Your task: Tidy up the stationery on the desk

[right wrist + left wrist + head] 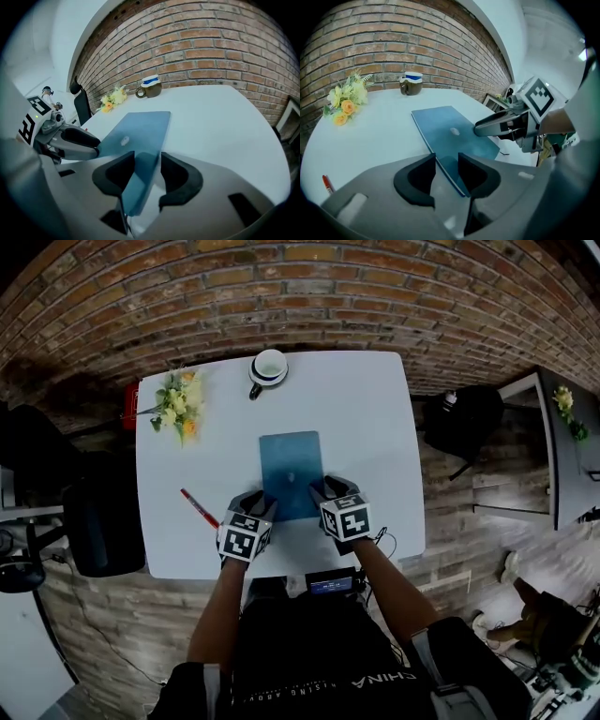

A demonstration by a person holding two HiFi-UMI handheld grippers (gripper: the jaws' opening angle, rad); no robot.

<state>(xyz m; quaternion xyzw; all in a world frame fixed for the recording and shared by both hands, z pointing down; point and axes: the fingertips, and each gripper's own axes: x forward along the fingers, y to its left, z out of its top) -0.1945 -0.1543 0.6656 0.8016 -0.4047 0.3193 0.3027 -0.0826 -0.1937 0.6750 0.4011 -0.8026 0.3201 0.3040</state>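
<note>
Left tongs [253, 504] and right tongs [328, 491] are both standing open by the table's [375, 427] near edge, each straddling one near corner of the blue notebook [292, 463] without pressing on it. Lying between the table's middle and near edge, the notebook is looking thin, light and slick-covered, probably bending if lifted one-sided, so pinching both near corners together is seeming the safest hold.
</note>
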